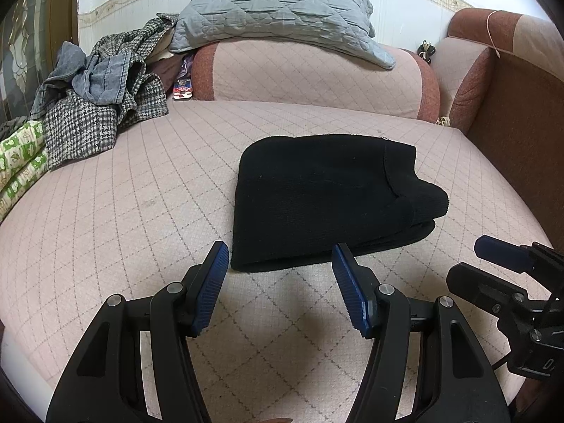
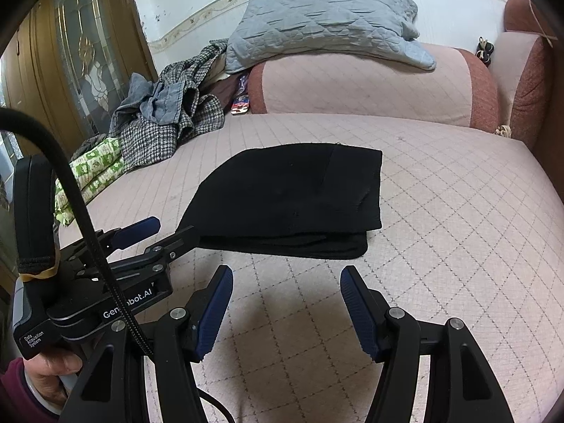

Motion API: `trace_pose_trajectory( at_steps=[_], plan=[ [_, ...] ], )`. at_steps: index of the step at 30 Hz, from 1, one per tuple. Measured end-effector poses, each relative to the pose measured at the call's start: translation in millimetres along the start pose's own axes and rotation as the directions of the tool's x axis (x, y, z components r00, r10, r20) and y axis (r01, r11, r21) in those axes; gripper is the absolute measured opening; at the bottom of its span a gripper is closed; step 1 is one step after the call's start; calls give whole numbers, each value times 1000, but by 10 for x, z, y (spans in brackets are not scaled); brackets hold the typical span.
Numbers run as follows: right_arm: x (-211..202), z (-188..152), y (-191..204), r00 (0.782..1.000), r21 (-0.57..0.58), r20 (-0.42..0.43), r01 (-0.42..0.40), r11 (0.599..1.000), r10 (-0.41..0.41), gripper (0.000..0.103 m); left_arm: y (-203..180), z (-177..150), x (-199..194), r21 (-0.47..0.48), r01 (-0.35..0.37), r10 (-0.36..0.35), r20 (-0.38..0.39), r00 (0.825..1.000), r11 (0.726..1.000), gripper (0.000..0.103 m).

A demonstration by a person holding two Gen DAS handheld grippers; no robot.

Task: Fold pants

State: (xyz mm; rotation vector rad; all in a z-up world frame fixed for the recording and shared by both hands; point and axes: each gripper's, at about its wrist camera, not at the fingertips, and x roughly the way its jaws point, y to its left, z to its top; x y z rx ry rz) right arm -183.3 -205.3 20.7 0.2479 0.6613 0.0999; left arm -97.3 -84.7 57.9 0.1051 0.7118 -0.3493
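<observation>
Pants (image 1: 317, 204): black, folded into a compact stack of layers, lying flat on my pink quilted sofa seat (image 1: 141, 211), long axis running across the view, thick layered ends toward the right. My left gripper (image 1: 278, 282) hovers just short of the near edge, jaws wide, nothing between them; my right gripper (image 2: 285, 299) likewise, wide and empty. No containers appear. A clothes pile (image 1: 98, 105) sits far left, a grey quilt (image 1: 275, 10) on the backrest. Only the right view shows my hand (image 2: 53, 370) gripping the left handle, and its cable (image 2: 88, 229).
</observation>
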Motion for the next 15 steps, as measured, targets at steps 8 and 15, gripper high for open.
trace_pose_trajectory(
  at_steps=[8,15],
  plan=[
    [15,-14,-15,1000,5,-3,-1,1000,1,62,11,-4,-11,-2,1,-1,9,1000,1000,61],
    [14,-20,-70,1000,12,-1,6,1000,-6,62,28,-10,-21,-14,29,-29,5,1000,999,61]
  ],
)
